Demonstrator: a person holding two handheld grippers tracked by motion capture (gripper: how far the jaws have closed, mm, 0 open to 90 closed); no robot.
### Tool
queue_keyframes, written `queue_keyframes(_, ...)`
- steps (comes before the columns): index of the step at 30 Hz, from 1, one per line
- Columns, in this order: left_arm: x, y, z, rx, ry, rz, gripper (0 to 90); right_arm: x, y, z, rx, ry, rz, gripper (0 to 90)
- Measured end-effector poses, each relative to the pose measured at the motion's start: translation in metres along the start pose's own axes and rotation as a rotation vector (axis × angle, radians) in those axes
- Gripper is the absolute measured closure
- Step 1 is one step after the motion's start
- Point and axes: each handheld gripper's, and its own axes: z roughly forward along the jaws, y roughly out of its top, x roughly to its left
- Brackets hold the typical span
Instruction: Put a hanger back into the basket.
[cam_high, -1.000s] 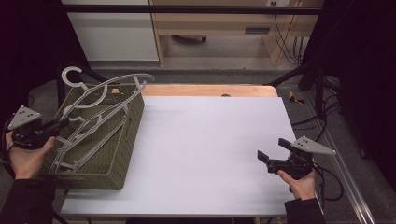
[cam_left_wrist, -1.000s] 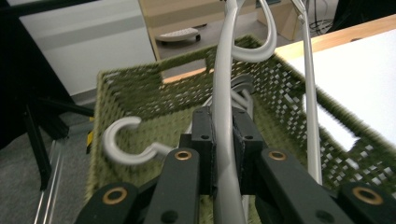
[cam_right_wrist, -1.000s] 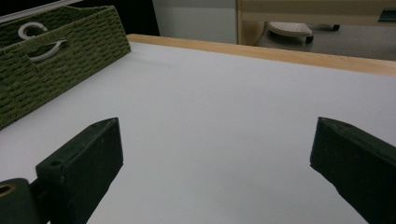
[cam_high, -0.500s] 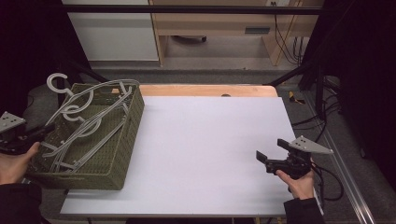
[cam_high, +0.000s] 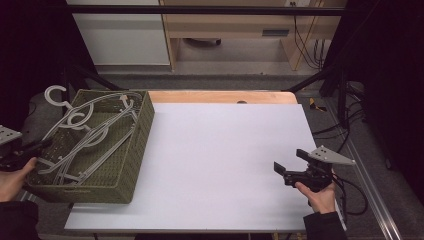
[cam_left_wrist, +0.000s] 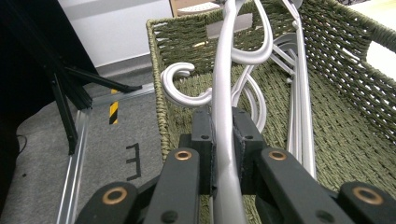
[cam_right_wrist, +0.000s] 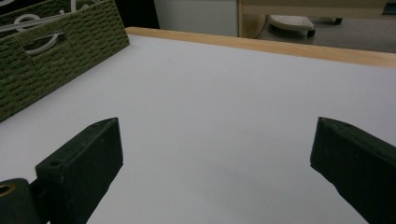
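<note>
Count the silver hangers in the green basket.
About 3, though overlap may hide more. All lie stacked in the woven basket: one hanger clamped in the left tongs, the others tangled beneath it.

A white table top (cam_high: 225, 160) with a light wooden strip along its far edge carries one thing directly: a green woven basket (cam_high: 131, 150) at its left end. The basket seems to hang partly over the left edge, though the dark surround there makes that hard to judge. From the right gripper view the basket's wall (cam_right_wrist: 51, 60) stands at the far left of the white surface (cam_right_wrist: 224, 116), with the wooden strip beyond.
</note>
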Motion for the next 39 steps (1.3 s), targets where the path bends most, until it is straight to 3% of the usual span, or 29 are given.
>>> queue_keyframes(9,-0.021,0.005,0.017,0.042,0.013,0.024,81.4,0.0,-0.001,0.001,0.004,0.004,-0.008,2.8)
queue_keyframes(20,-0.021,0.007,0.022,0.075,0.021,-0.006,81.3,0.002,0.0,0.0,0.001,0.006,-0.009,2.9)
queue_keyframes(23,-0.023,0.008,0.027,0.123,0.049,0.011,81.2,0.002,0.0,0.001,0.002,0.005,-0.009,2.9)
queue_keyframes(27,-0.021,0.008,0.031,0.174,0.045,0.0,80.9,0.002,0.001,0.0,0.002,0.006,-0.009,2.9)
queue_keyframes(31,-0.026,0.01,0.037,0.243,0.103,0.039,81.0,0.002,0.001,0.0,0.002,0.008,-0.007,2.9)
queue_keyframes(38,-0.024,0.01,0.038,0.252,0.096,0.019,80.7,0.002,0.0,0.0,0.002,0.009,-0.011,2.9)
queue_keyframes(39,-0.023,0.01,0.039,0.269,0.077,0.018,80.0,0.002,0.0,0.0,0.003,0.01,-0.013,2.9)
